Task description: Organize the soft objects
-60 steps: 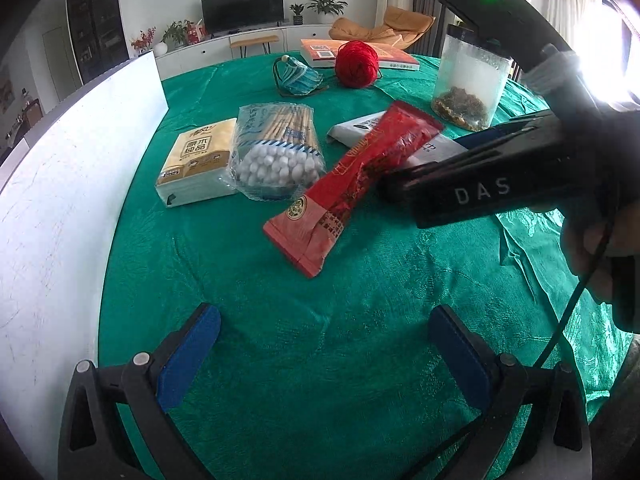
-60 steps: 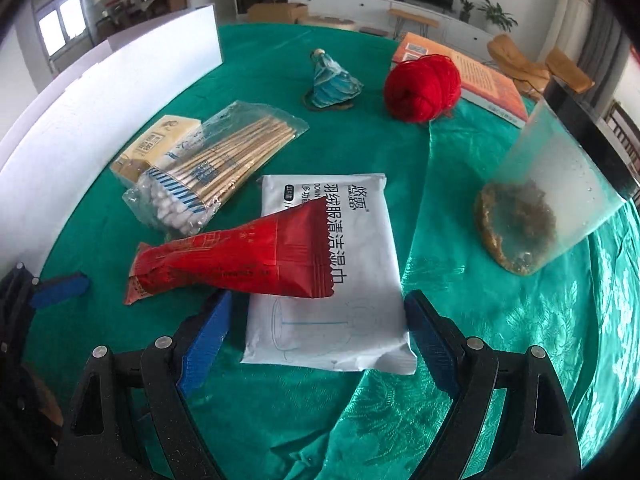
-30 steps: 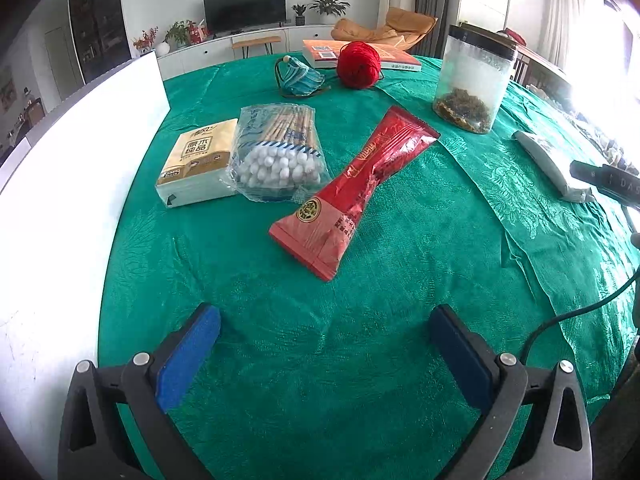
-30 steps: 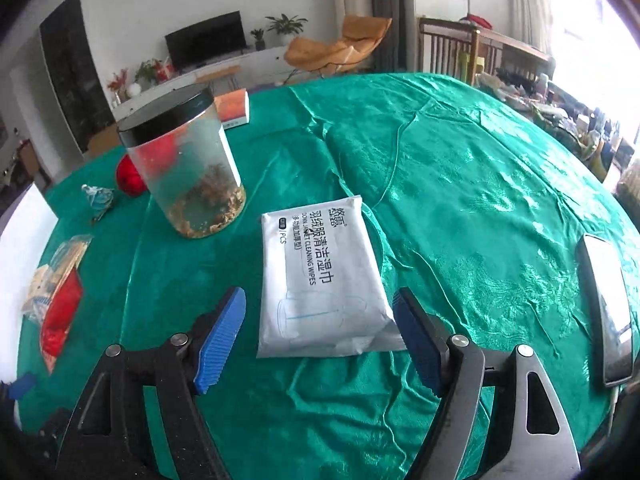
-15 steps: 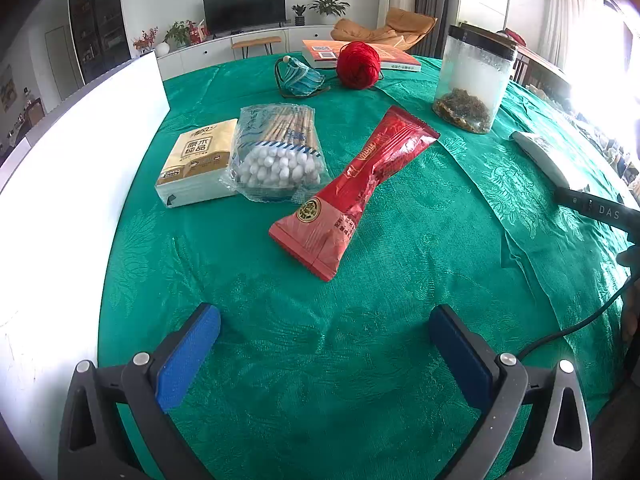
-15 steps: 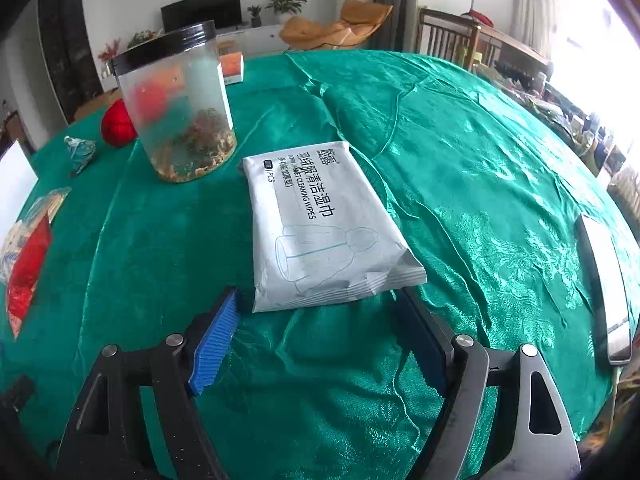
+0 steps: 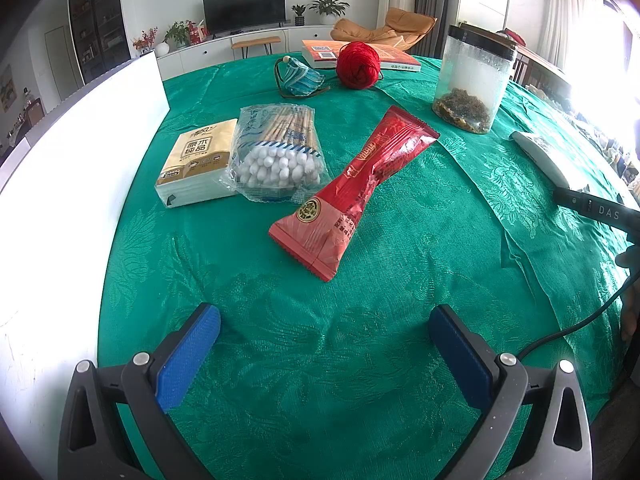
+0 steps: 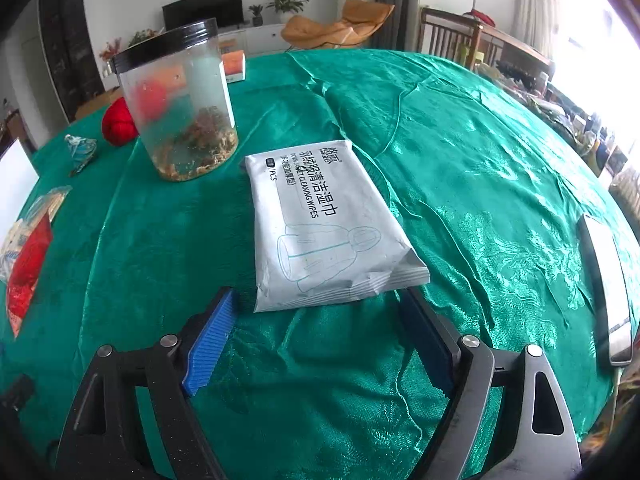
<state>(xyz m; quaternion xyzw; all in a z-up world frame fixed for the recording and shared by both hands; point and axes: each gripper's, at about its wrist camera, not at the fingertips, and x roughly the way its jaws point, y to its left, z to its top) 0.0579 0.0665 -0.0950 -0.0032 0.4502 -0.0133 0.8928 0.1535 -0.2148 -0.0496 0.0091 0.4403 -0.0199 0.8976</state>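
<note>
Lying flat on the green bench (image 8: 460,140), the wipes pack (image 8: 324,224) has its near edge between the wide-spread right hand-held gripper (image 8: 320,340); the left hand-held gripper (image 7: 324,344) hangs wide, empty.

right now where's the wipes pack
Right wrist view: the wipes pack lies flat on the green cloth, just ahead of the open right jaws, with the jar to its left.
</note>
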